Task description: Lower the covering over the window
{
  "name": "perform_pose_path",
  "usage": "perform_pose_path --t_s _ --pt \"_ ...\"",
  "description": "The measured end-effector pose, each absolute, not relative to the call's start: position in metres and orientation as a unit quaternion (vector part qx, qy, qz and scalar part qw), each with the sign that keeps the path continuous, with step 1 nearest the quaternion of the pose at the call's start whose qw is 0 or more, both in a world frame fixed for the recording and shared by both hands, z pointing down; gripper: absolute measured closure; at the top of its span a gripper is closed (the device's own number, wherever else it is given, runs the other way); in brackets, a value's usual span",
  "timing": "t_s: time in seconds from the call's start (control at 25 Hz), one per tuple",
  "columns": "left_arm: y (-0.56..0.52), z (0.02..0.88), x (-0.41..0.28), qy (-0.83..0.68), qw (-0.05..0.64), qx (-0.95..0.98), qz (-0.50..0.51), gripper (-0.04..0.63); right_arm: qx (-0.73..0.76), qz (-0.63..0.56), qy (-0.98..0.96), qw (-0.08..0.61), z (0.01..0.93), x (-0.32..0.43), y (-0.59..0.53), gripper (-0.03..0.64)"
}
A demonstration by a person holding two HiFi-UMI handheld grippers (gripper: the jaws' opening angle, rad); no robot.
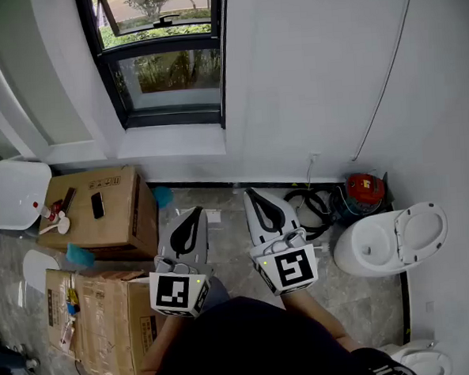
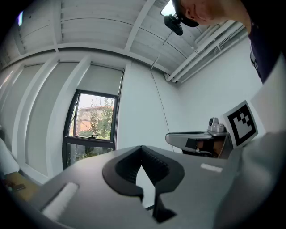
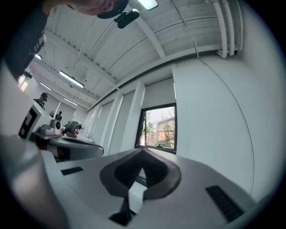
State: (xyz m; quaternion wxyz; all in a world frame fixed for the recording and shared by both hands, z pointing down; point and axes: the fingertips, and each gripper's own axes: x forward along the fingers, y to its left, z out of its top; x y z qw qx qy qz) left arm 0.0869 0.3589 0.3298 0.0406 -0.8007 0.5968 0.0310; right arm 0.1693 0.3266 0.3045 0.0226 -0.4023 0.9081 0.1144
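pale roller blind (image 2: 102, 79) sits raised above the black-framed window (image 2: 91, 127); my left gripper (image 1: 196, 214) and right gripper (image 1: 252, 195) are clenched, empty.

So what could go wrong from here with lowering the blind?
1. The blind sits high above the window, while the left gripper and right gripper are low, shut and empty; the reach may be awkward.
2. The cable on the wall could be mistaken for a pull cord.
3. Boxes and a hose on the floor could trip the person.
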Motion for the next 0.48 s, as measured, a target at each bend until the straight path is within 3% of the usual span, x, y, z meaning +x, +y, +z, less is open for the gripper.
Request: perform_pose_path --t_s 0.48 --pt "0.273 0.349 0.043 0.595 0.02 -0.803 0.04 0.586 -0.402 0.093 0.91 0.025 0.323 0.124 0.236 0.604"
